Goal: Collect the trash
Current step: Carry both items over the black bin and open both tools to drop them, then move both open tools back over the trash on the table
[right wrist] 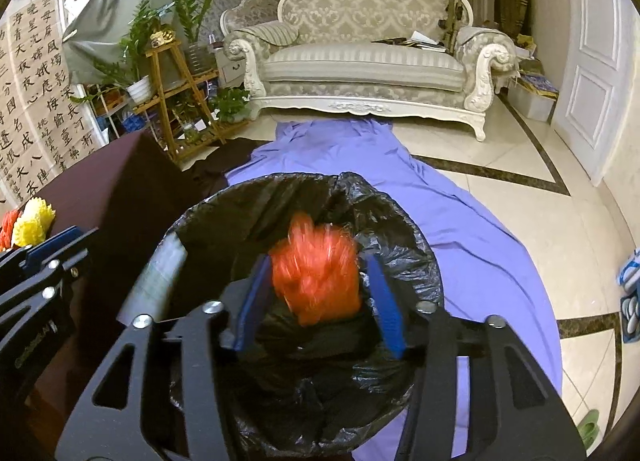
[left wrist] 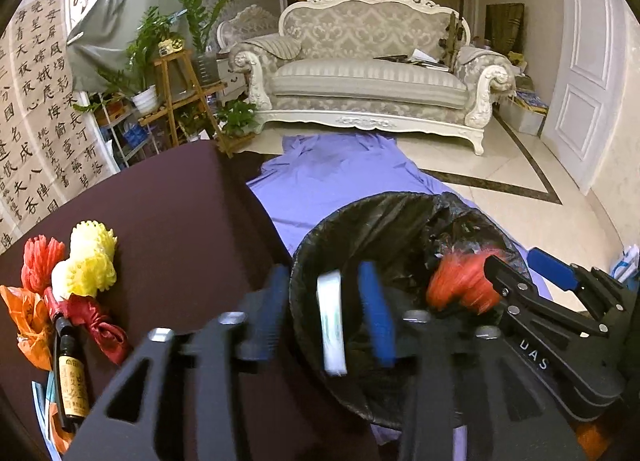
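Observation:
A bin lined with a black bag (left wrist: 400,205) (right wrist: 248,193) stands on the floor beside the table. My left gripper (left wrist: 323,275) hangs over its mouth, open. A white flat packet (left wrist: 331,325) is blurred between its blue fingers (left wrist: 376,313), with a gap on each side. My right gripper (right wrist: 318,263) is also over the bin and open. A blurred orange foam net (right wrist: 316,281) sits between its fingers (right wrist: 386,309) without touching the pads. The left wrist view shows that net (left wrist: 460,287) by the right gripper (left wrist: 520,267). The right wrist view shows the packet (right wrist: 156,285) below the left gripper (right wrist: 52,251).
On the dark maroon table (left wrist: 180,213) lie yellow foam nets (left wrist: 90,261), a red net (left wrist: 40,257), an orange bag (left wrist: 28,321), a red bag (left wrist: 96,321) and a small dark bottle (left wrist: 72,381). A purple sheet (right wrist: 480,253) covers the floor; a sofa (right wrist: 360,61) and plant stand (right wrist: 172,93) stand beyond.

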### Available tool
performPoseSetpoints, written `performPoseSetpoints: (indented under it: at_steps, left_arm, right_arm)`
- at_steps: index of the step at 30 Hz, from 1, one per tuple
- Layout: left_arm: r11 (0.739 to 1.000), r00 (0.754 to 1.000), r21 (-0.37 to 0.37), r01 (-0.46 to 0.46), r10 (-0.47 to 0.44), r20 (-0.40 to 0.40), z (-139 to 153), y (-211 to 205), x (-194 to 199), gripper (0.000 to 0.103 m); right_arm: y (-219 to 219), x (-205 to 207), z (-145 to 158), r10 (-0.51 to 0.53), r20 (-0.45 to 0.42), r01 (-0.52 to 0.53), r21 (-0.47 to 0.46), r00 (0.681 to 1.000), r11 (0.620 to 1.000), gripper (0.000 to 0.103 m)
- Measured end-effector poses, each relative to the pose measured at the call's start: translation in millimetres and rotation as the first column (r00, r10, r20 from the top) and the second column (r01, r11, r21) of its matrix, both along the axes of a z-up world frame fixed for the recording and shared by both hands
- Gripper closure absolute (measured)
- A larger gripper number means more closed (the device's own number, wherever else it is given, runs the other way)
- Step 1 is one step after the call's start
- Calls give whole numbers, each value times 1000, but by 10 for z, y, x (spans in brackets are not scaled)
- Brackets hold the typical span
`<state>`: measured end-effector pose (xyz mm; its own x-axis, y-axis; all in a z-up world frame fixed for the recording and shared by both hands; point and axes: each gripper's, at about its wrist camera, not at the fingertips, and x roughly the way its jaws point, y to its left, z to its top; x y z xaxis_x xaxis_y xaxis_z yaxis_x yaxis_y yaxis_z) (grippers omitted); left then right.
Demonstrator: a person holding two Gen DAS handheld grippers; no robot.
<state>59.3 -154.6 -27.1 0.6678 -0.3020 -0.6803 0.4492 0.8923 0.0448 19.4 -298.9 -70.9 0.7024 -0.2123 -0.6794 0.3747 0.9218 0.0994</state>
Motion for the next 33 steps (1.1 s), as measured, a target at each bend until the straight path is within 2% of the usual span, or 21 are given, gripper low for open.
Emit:
performPoseSetpoints:
  at_steps: [8,14,25,33]
  left_arm:
    - [1000,1000,-11,-13,14,15,40,34,-23,43]
    - [999,999,-26,-41,42,31,143,204,-87,43]
    - [991,990,-34,-132,134,47,283,858,-338,43]
    - [966,965,-21,-259,259,44,303,1522,-551,43]
  right_arm:
    - [-11,-6,17,-11,0,11,5,1000,1000,46]
    - [79,-66,28,-5,-14,6,13,1000,1000,40]
    - [594,-180,198,85,7,-85,-1,996,996,39]
    - [1151,-201,327,199,26,-198,-7,980,980,39]
